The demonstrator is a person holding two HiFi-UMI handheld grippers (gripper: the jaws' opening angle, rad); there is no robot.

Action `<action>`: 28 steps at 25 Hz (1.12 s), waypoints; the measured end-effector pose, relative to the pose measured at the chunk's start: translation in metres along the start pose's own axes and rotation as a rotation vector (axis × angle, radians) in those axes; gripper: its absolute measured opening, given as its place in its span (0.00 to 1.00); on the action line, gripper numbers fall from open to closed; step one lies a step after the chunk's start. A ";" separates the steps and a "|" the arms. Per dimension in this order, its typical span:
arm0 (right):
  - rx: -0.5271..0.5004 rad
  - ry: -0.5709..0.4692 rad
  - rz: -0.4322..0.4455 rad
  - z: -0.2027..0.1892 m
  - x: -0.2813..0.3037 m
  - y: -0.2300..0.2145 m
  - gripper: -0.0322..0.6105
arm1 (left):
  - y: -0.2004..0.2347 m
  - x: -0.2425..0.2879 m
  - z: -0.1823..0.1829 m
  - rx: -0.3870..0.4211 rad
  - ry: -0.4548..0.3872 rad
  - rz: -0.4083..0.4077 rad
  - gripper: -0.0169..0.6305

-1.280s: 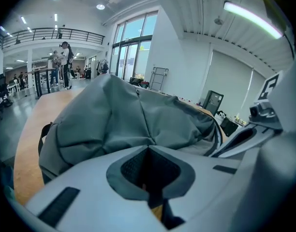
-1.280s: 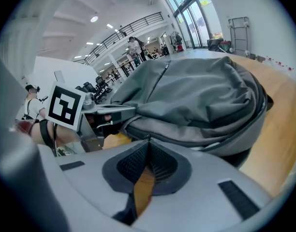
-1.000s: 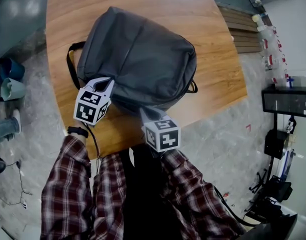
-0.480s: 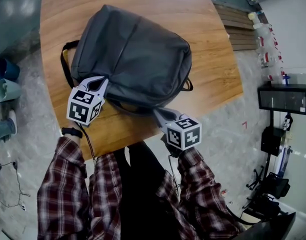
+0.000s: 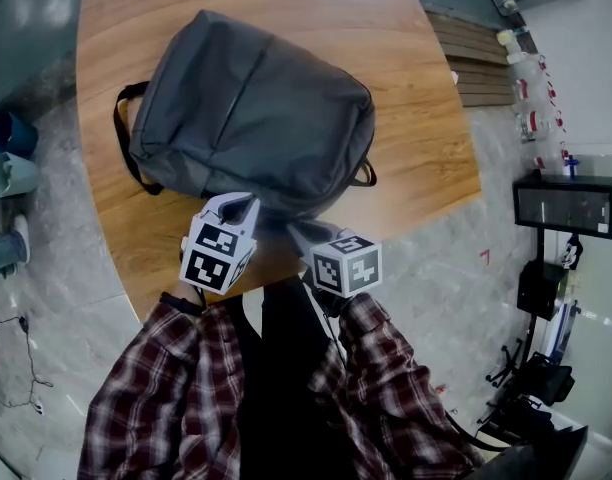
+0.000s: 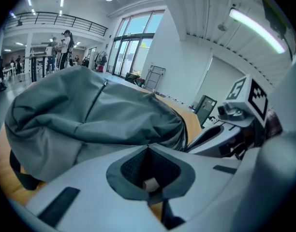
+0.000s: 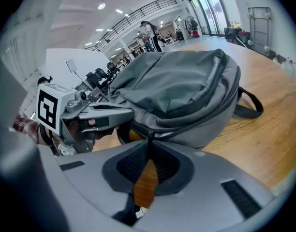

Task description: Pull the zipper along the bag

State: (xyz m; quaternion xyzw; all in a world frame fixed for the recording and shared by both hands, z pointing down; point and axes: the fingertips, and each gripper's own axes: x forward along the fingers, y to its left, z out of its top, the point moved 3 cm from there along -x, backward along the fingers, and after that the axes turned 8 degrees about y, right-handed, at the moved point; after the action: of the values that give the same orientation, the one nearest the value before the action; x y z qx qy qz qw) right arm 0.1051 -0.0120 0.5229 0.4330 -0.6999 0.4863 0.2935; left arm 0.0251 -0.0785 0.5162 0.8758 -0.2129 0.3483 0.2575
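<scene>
Backpack [image 5: 251, 108] lies on wooden table [image 5: 416, 118] in bright hall, right claw [image 7: 148, 140] pinching its zipper pull [image 7: 148, 133], left claw [image 6: 148, 149] closed.

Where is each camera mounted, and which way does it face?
Head view: on the person's head, facing steeply down at backpack, table, plaid sleeves, left gripper and right gripper.
Left gripper view: rides the left gripper, looking along its shut fingers at the backpack; the right gripper shows.
Right gripper view: likewise, fingers shut on the backpack's edge; left gripper shows.
Shared: backpack, table.
</scene>
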 end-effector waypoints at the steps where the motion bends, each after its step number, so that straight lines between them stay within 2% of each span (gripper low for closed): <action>1: -0.015 0.018 -0.015 0.000 0.004 0.000 0.07 | -0.003 0.004 0.000 0.000 0.014 0.010 0.04; 9: -0.021 0.048 -0.102 0.001 0.020 -0.003 0.08 | -0.009 0.020 -0.001 -0.002 0.085 0.035 0.04; 13: -0.034 0.005 -0.052 0.006 0.014 -0.002 0.07 | -0.012 0.023 0.002 0.016 0.096 0.070 0.04; 17: -0.100 0.043 -0.004 0.005 0.008 -0.002 0.06 | -0.009 0.026 -0.004 0.051 0.096 0.093 0.04; 23: -0.254 0.135 -0.019 0.007 -0.001 -0.014 0.06 | 0.007 0.024 -0.013 -0.051 0.116 0.045 0.04; 28: -0.267 0.179 -0.067 0.008 -0.031 -0.063 0.06 | 0.015 0.018 -0.020 -0.086 0.127 0.031 0.04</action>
State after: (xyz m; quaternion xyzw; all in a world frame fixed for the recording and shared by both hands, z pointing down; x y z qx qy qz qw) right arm 0.1753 -0.0187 0.5207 0.3682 -0.7145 0.4154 0.4259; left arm 0.0184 -0.0817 0.5460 0.8366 -0.2243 0.3978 0.3024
